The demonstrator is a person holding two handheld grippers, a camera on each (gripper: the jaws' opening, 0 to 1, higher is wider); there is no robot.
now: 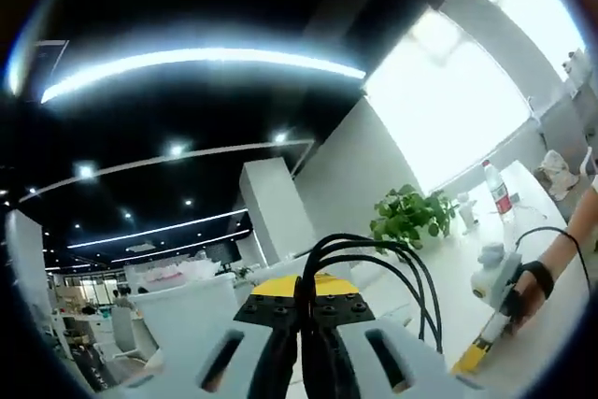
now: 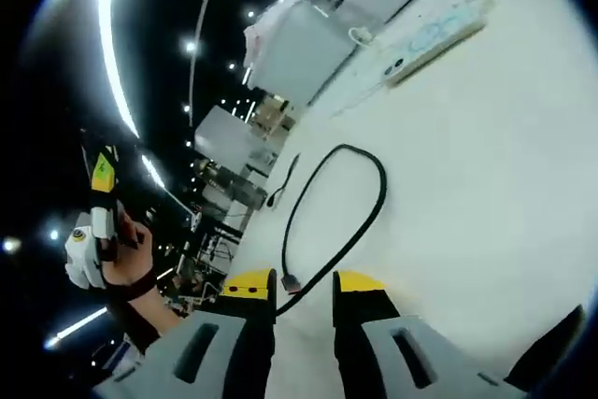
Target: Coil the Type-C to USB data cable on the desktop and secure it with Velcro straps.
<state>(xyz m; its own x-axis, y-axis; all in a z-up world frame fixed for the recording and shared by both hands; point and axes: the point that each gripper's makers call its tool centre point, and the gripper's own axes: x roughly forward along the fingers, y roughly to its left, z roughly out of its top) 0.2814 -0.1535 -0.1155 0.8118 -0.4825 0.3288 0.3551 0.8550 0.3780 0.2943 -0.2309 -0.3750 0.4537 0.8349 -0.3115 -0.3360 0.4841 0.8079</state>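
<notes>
In the left gripper view my left gripper (image 1: 301, 324) is raised toward the ceiling and shut on several loops of the black data cable (image 1: 374, 263), which arch up and to the right from between its jaws. In the right gripper view my right gripper (image 2: 304, 301) hovers open just over the white desktop (image 2: 486, 193). A loose stretch of black cable (image 2: 360, 221) curves across the desktop, and its plug end (image 2: 291, 282) lies between the yellow jaw tips. The left gripper (image 2: 98, 198) shows at the left, held up in a hand. The right gripper (image 1: 493, 310) shows low on the right.
A white power strip (image 2: 434, 35) lies at the far edge of the desktop beside white chairs (image 2: 299, 44). A short dark piece (image 2: 283, 182) lies past the cable's curve. A water bottle (image 1: 498, 192) and a potted plant (image 1: 411, 217) stand on the table.
</notes>
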